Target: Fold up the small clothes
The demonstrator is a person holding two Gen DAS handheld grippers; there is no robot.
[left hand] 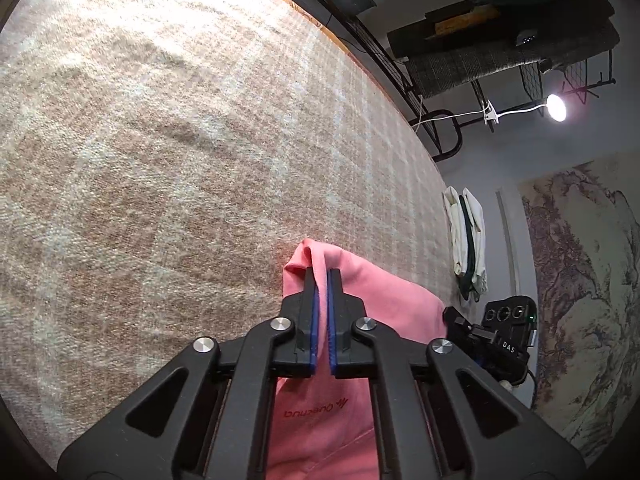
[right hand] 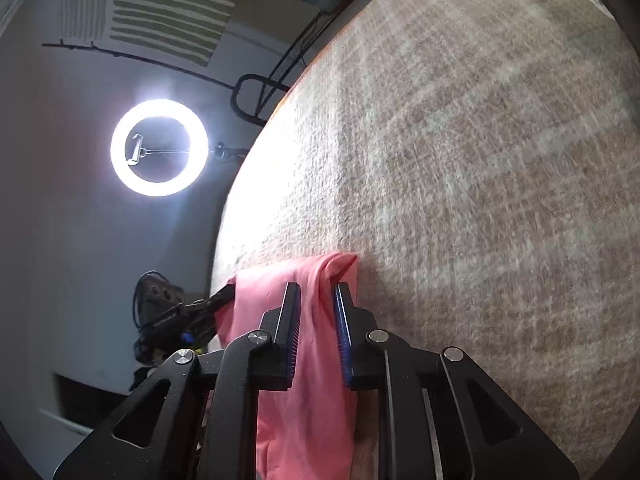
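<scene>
A pink garment with a red printed logo lies on a beige woven blanket. My left gripper is shut on a raised fold at the garment's far edge, and the cloth runs back between its blue pads. My right gripper is shut on another stretch of the same pink garment, which drapes between its fingers. Each view shows the other gripper beside the cloth: the right gripper's body in the left wrist view, and the left gripper's body in the right wrist view. Both fingertip pairs sit just above the blanket.
A folded white and dark green pile lies near the blanket's edge. Beyond that edge stand a metal rack with dark clothes, a clip lamp and a ring light. Open blanket stretches ahead of both grippers.
</scene>
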